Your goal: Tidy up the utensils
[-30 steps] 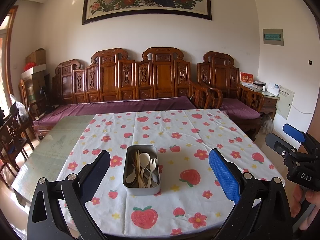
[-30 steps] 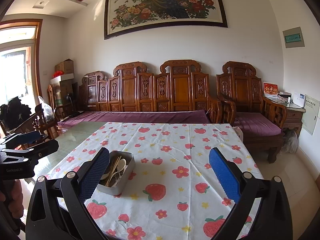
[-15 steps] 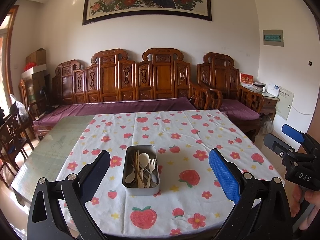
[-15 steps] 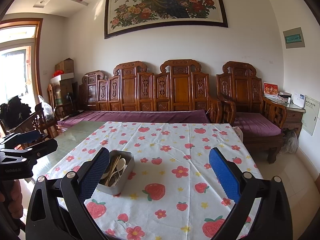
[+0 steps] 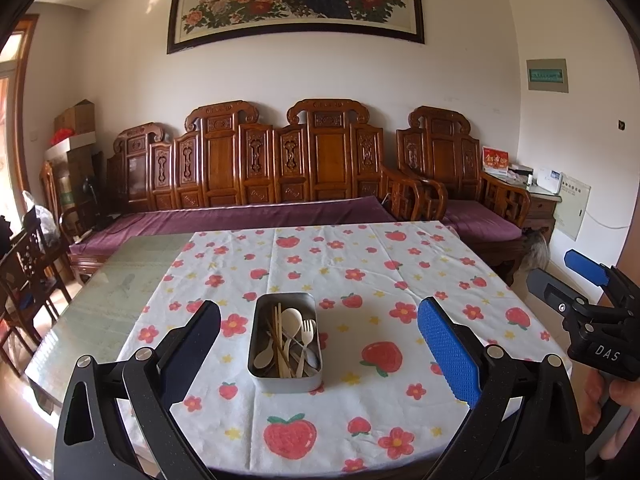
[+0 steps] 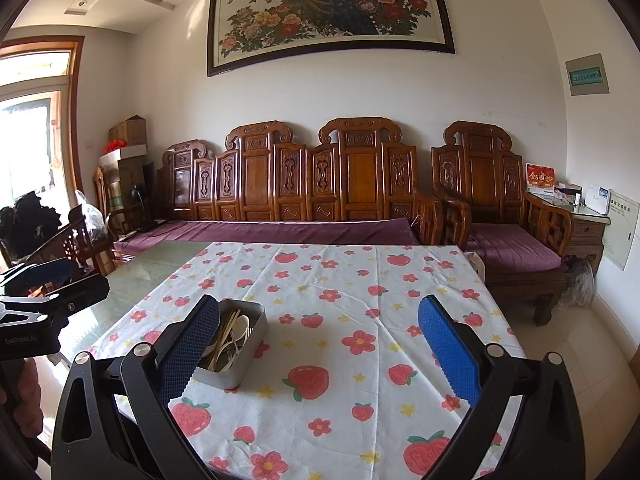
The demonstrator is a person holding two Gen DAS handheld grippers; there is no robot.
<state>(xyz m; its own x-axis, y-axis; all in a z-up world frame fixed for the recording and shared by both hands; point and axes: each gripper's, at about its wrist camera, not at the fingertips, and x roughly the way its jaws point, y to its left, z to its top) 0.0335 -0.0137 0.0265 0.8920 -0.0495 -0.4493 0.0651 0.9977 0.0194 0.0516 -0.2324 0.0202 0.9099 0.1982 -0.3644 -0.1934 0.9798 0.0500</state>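
Observation:
A grey metal tin point(image 5: 285, 344) stands on the strawberry-print tablecloth point(image 5: 360, 264). It holds pale spoons, a fork and wooden chopsticks. My left gripper point(image 5: 318, 352) is open and empty, held above the near table edge with the tin between its fingers in the view. My right gripper point(image 6: 318, 354) is open and empty, to the right of the tin point(image 6: 234, 346), whose left side its left finger hides. The right gripper also shows at the right edge of the left wrist view point(image 5: 576, 296). The left one shows at the left edge of the right wrist view point(image 6: 44, 292).
The cloth point(image 6: 340, 280) covers the right part of a glass-topped table point(image 5: 104, 296). A carved wooden sofa with purple cushions point(image 5: 256, 184) stands behind the table. Wooden chairs point(image 5: 28, 272) stand at the left. A side table point(image 6: 580, 216) is at the far right.
Both views have shifted only slightly; the tin sits a little higher in the left wrist view. Both grippers stay open and empty.

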